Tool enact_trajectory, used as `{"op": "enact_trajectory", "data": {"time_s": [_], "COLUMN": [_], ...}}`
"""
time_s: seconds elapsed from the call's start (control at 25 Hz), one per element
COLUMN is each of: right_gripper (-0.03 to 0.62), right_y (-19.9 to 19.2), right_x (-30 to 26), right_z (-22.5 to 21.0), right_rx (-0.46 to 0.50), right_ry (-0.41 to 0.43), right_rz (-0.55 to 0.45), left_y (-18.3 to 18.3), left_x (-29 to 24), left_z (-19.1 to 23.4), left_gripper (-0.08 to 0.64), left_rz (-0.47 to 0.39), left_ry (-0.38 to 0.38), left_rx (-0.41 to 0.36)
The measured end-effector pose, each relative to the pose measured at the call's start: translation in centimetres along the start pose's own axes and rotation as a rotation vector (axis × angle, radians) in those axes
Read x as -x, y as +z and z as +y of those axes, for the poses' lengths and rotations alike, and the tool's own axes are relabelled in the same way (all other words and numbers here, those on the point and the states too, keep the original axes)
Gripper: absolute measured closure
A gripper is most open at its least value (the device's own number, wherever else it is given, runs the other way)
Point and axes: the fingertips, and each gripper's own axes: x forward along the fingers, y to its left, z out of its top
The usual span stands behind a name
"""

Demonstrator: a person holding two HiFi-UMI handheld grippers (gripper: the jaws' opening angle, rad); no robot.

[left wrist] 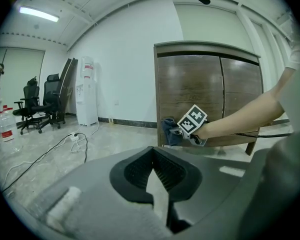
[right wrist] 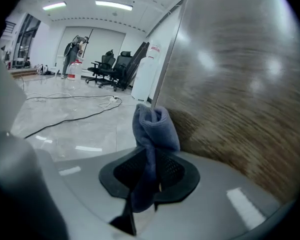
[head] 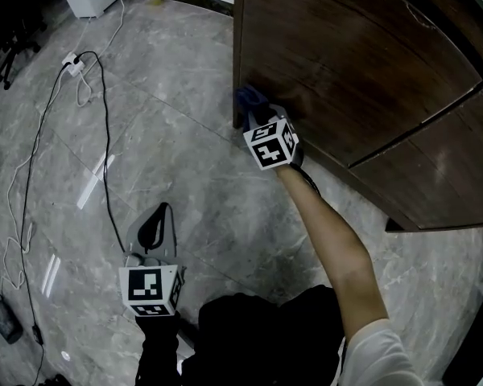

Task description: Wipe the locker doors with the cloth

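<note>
Right tool: clenched on blue cloth, bunched end pressed low against locker door, presumably for wiping. Left tool: closed, empty, parked clear above floor.

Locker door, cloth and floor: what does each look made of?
Locker door: dark brown wood grain with a soft sheen, likely veneer or laminate; solid wood can't be ruled out. Cloth: blue, soft and napped, bunching in folds, probably microfibre. Floor: grey veined, glossy tiles with visible joints and glare streaks, marble or marble-look ceramic.
</note>
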Motion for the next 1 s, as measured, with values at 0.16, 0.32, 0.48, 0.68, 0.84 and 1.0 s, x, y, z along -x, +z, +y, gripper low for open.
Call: {"op": "enact_trajectory", "data": {"time_s": [0.16,0.32,0.48,0.68,0.84,1.0], "right_gripper": [0.531,0.531,0.531,0.531,0.531,0.529], "right_y": [2.0,7.4,14.0,21.2,26.4,30.6], "right_x": [1.2,4.2,8.0,12.8,16.3,18.5], "right_z": [-0.2,-2.0,-4.0,-6.9,-8.8,-9.7], "right_rx": [-0.036,-0.015,-0.026,-0.022,0.019,0.04], "right_ry": [0.004,-0.02,-0.042,-0.097,-0.134,-0.162], "right_rz": [-0.025,-0.118,-0.211,-0.33,-0.407,-0.469], "left_y": [-0.4,0.2,1.0,1.9,1.8,2.3], "left_x": [0.6,0.7,1.0,1.8,2.6,3.1], "left_z": [0.2,-0.2,-0.3,-0.1,0.5,1.1], "left_gripper": [0.558,0.558,0.558,0.558,0.558,0.558], "left_rz": [0.003,-0.014,-0.032,-0.047,-0.04,-0.052], "left_ry": [0.002,-0.006,-0.006,0.003,0.025,0.04], "left_rx": [0.012,0.025,0.026,0.021,0.019,0.013]}}
